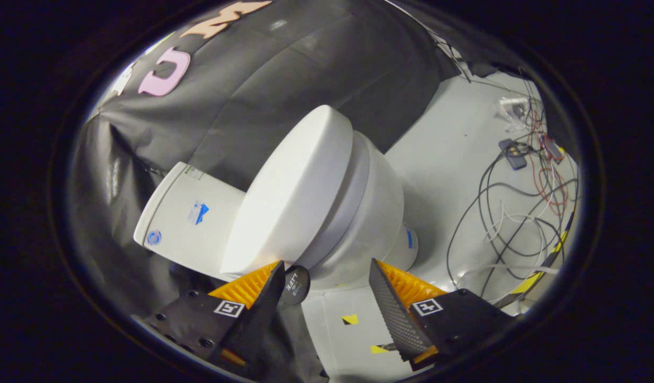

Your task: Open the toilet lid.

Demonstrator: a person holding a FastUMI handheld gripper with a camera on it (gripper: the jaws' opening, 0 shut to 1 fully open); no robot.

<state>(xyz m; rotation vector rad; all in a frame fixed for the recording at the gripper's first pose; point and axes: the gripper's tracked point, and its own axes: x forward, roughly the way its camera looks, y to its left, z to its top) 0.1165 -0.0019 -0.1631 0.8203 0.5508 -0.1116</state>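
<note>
I saw gripper [327,274] fingers spread wide, holding nothing | smooth white plastic toilet lid [292,191] was closed on the white ceramic bowl [369,223], just ahead of fingers | lid's front edge farthest from me, white tank [185,218] alongside.

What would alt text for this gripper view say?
A white toilet with its lid closed stands just ahead of the open tongs, which touch nothing. Its tank backs onto black cloth; loose cables lie on the floor.

Pale floor [454,154] carries toilet [327,213], tangled cables [518,213], yellow tape marks [350,319].
</note>
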